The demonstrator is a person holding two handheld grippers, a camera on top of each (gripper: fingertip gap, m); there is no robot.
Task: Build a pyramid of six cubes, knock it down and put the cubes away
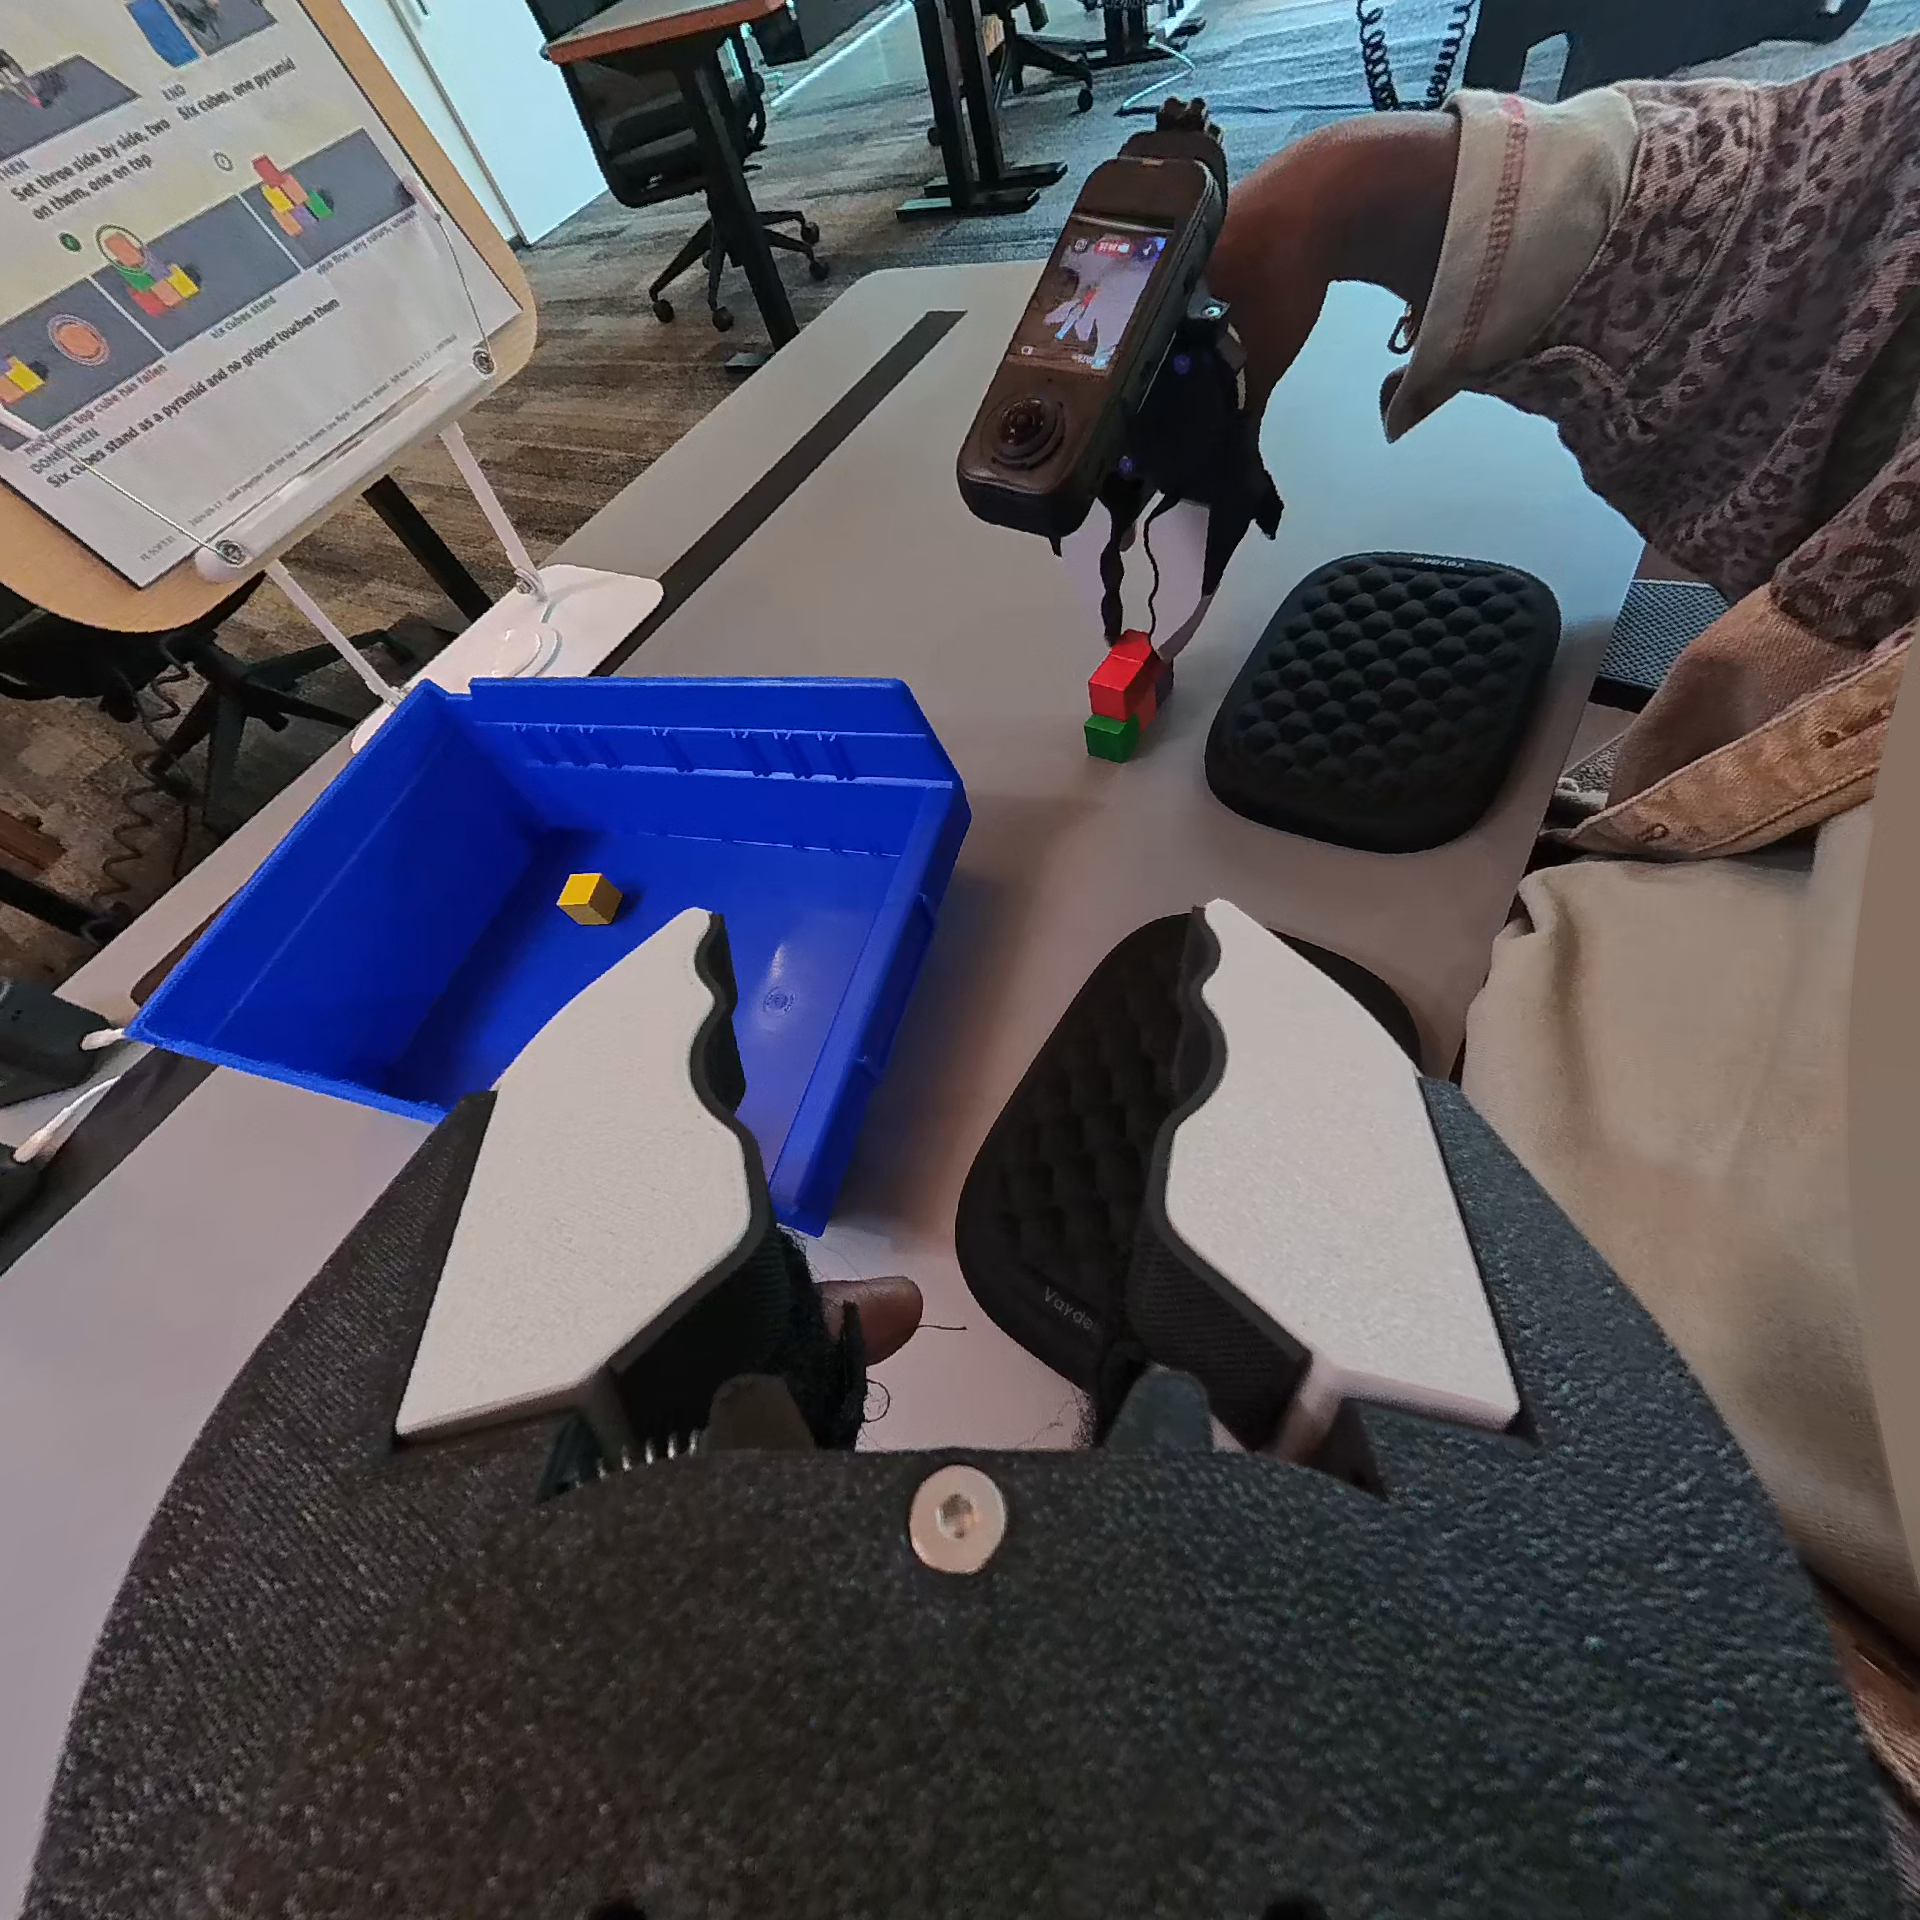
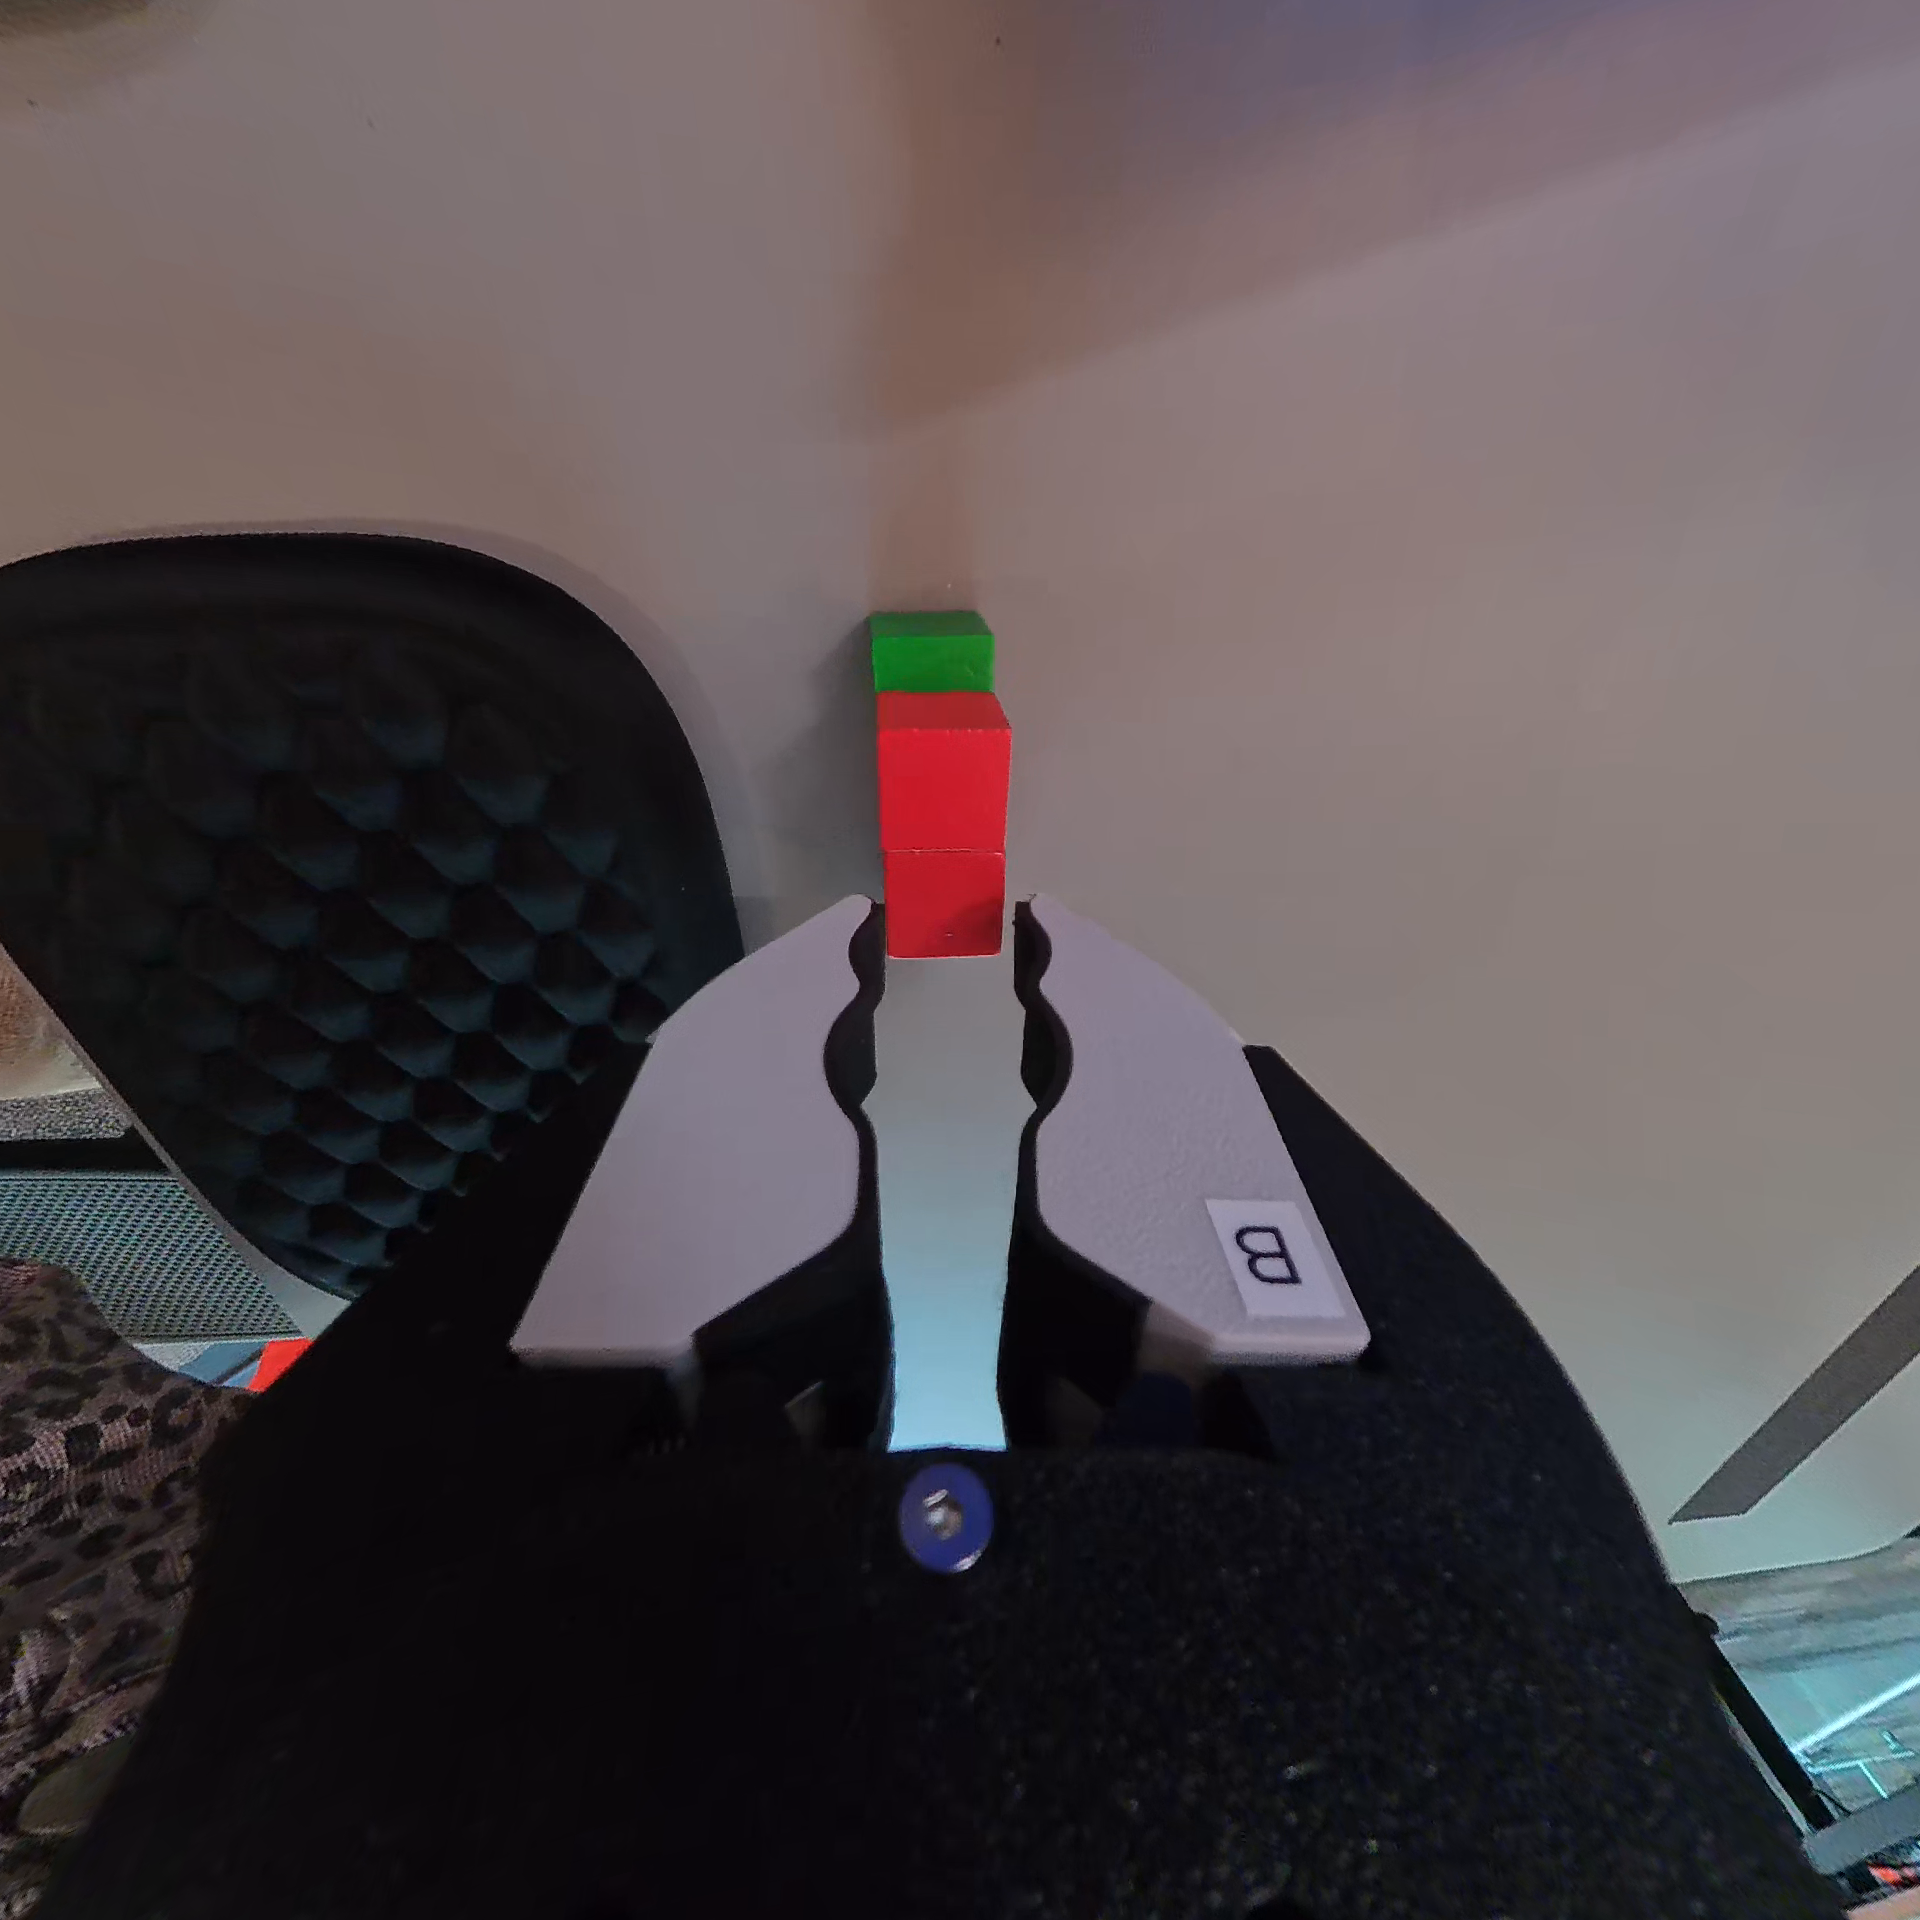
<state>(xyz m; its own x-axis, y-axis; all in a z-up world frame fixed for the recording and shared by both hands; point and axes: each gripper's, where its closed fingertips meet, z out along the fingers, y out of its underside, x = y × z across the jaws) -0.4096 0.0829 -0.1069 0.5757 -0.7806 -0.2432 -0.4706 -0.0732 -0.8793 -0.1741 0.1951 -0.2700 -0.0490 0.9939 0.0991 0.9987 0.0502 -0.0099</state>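
A small stack of cubes stands on the grey table (image 1: pixel 987 436): a green cube (image 1: pixel 1110 736) at the bottom, a red cube (image 1: pixel 1114 686) above it, a second red cube (image 1: pixel 1132 649) on top, and a purple sliver (image 1: pixel 1164 677) behind. My right gripper (image 1: pixel 1143 639) points down over the stack. In the right wrist view, the right gripper (image 2: pixel 948 914) has its tips on either side of the near red cube (image 2: pixel 943 902), with a thin gap on the right. Beyond it are the other red cube (image 2: pixel 943 774) and the green cube (image 2: pixel 932 652). My left gripper (image 1: pixel 956 914) is open and empty beside the blue bin (image 1: pixel 686 694). The bin holds a yellow cube (image 1: pixel 588 898).
A black padded mat (image 1: pixel 1387 701) lies right of the stack and shows in the right wrist view (image 2: pixel 312 883). A second mat (image 1: pixel 1081 1164) lies under my left gripper. An instruction board on a white stand (image 1: pixel 239 312) is at the far left. A patterned sleeve (image 1: pixel 1714 260) reaches in from the right.
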